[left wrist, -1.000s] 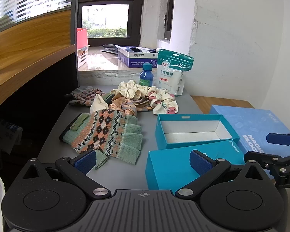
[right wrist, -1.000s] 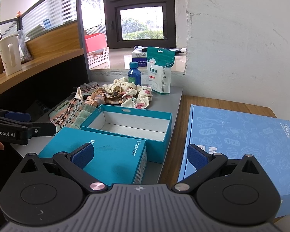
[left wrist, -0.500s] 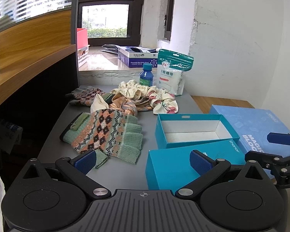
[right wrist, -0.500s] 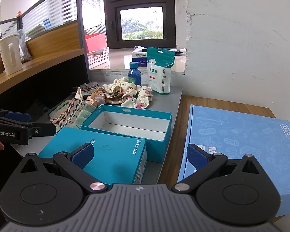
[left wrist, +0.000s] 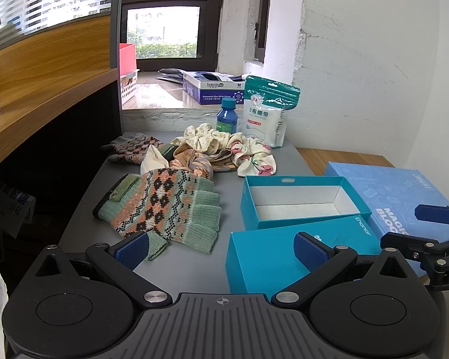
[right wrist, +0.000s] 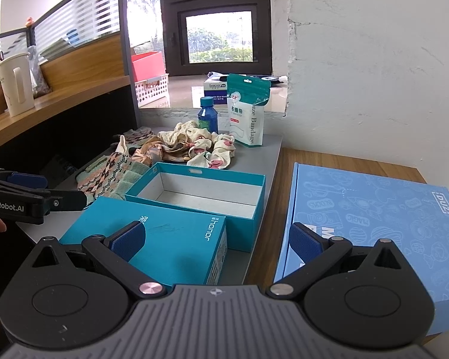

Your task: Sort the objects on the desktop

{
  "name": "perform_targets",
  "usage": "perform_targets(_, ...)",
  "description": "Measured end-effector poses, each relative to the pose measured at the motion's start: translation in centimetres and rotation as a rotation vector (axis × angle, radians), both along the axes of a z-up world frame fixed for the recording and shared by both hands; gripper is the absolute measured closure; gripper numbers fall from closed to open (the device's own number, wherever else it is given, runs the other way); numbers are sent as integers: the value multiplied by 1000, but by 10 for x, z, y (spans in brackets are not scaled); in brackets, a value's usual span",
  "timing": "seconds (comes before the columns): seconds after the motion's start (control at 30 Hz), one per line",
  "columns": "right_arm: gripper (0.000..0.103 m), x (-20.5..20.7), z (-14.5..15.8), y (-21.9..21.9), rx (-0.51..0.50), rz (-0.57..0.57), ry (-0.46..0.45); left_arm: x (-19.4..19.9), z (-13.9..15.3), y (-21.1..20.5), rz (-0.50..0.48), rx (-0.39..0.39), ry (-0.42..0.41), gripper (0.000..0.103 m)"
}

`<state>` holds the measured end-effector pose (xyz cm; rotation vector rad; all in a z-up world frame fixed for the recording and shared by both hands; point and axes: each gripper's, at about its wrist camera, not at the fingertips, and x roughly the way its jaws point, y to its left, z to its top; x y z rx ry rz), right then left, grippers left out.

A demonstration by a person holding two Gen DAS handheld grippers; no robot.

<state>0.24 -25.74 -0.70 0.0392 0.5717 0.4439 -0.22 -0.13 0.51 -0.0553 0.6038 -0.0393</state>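
A patterned knit glove (left wrist: 161, 206) lies on the grey desk (left wrist: 176, 269), with a second glove (left wrist: 131, 148) behind it. Several fabric scrunchies (left wrist: 221, 149) are piled at the back. An open teal box (left wrist: 299, 203) stands beside its teal lid (left wrist: 272, 257). My left gripper (left wrist: 221, 248) is open and empty, just short of the near glove and the lid. My right gripper (right wrist: 215, 237) is open and empty over the lid (right wrist: 170, 236) and the open box (right wrist: 206, 191).
A blue bottle (left wrist: 227, 116) and a gauze bandage pouch (left wrist: 268, 110) stand at the back. A large light-blue box (right wrist: 371, 224) lies on the wooden table at right. A wooden shelf with a white cup (right wrist: 15, 83) runs along the left.
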Motion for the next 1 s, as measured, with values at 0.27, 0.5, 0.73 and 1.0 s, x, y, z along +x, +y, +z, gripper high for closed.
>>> perform_targets(0.27, 0, 1, 0, 1, -1, 1, 1, 0, -1, -3, 7, 3, 2, 0)
perform_targets(0.5, 0, 0, -1, 1, -1, 3, 3, 3, -2, -1, 8, 9, 6, 0)
perform_targets(0.73, 0, 2, -2, 2, -4, 4, 11, 21, -7, 13, 9, -3, 18, 0)
perform_targets(1.0, 0, 16, -4, 3, -10, -8, 21, 50, -17, 35, 17, -37, 21, 0)
